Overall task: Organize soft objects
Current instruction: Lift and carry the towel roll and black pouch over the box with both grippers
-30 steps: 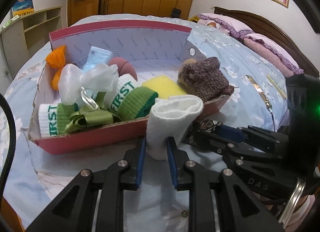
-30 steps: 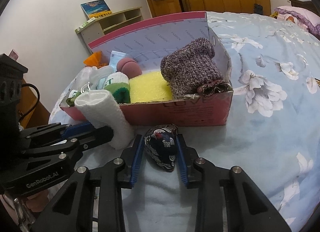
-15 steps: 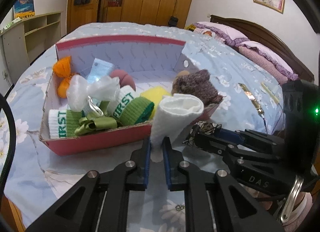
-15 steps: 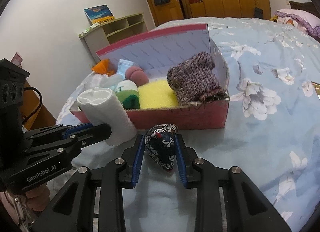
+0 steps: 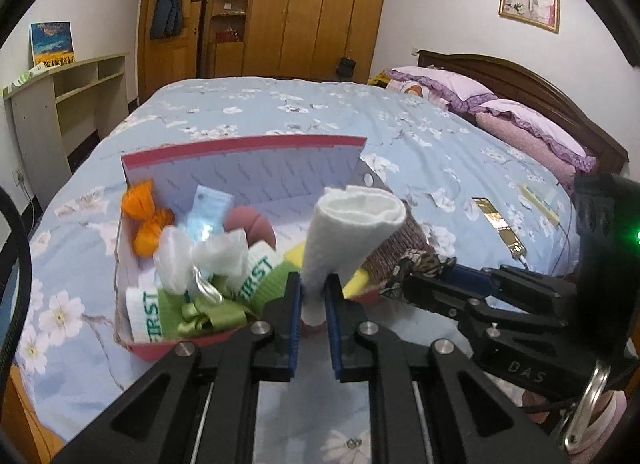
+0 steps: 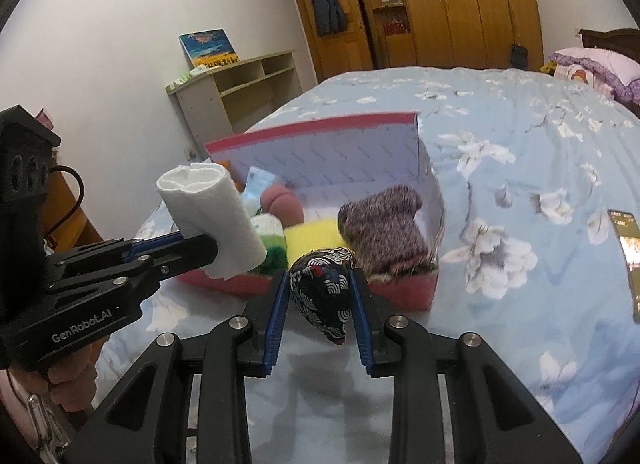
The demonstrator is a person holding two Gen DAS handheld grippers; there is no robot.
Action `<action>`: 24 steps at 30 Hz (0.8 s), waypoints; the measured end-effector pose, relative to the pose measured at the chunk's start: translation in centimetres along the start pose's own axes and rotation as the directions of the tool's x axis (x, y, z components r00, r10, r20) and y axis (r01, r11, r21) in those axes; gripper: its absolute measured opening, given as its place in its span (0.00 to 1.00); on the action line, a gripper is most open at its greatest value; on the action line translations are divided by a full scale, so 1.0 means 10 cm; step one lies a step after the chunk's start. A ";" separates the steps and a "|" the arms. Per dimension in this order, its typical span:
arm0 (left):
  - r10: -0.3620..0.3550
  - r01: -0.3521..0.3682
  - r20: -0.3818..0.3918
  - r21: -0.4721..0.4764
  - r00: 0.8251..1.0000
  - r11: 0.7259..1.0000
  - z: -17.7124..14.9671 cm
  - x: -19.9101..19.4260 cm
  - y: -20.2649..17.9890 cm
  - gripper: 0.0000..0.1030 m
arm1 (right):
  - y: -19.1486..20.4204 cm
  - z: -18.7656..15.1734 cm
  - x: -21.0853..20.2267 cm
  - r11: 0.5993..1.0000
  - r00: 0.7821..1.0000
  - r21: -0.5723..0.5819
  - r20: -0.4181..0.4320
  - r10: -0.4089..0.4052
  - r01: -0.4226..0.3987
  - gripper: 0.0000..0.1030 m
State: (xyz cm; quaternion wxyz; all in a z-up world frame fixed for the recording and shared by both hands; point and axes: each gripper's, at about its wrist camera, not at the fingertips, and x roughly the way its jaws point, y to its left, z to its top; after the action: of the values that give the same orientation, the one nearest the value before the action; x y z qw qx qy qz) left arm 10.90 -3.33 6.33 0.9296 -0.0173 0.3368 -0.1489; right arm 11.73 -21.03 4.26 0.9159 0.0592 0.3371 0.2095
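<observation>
My left gripper [image 5: 313,296] is shut on a rolled white cloth [image 5: 348,240] and holds it upright in the air, in front of the red box [image 5: 240,143]; the roll also shows in the right wrist view [image 6: 212,219]. My right gripper [image 6: 320,296] is shut on a dark patterned fabric pouch [image 6: 324,296], lifted just before the box's near wall [image 6: 400,288]. The box on the bed holds a purple knit piece [image 6: 384,232], a yellow sponge [image 6: 316,240], green-and-white socks [image 5: 256,276], a pink ball [image 5: 252,223] and an orange cloth [image 5: 146,219].
The blue floral bedspread [image 6: 520,143] lies all around the box. A phone [image 5: 500,223] lies on the bed to the right. Purple pillows [image 5: 520,119] and a wooden headboard are at the far right. A shelf unit [image 5: 60,103] stands left of the bed.
Both grippers have risen and pulled back from the box. The left gripper has closed tighter on the white roll and lifted it. The right has lifted the pouch off the bed.
</observation>
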 end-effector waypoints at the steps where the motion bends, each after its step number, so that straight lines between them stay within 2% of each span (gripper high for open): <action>1: 0.000 0.000 0.001 -0.001 1.000 1.000 0.03 0.01 0.00 0.12 | -0.01 0.03 0.00 1.000 1.000 -0.002 0.005 -0.003 0.003 0.30; 9: 0.006 -0.006 0.011 -0.014 1.000 1.000 0.30 0.15 0.00 0.12 | -0.05 0.34 0.01 0.999 0.998 -0.028 0.065 -0.015 0.017 0.30; 16: 0.030 -0.030 0.015 -0.011 0.999 0.999 0.50 0.31 0.00 0.12 | -0.12 0.62 0.19 0.999 0.995 -0.033 0.094 -0.024 0.027 0.30; 24: 0.057 -0.058 -0.025 -0.038 0.998 0.998 0.55 0.61 0.07 0.12 | -0.27 0.77 0.55 0.999 0.997 -0.019 0.067 -0.039 0.041 0.30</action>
State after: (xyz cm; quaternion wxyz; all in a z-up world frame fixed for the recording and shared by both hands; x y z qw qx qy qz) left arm 19.00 -4.78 6.71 0.9288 -0.0241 0.3513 -0.1159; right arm 21.40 -20.90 6.24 0.9313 0.0500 0.3052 0.1924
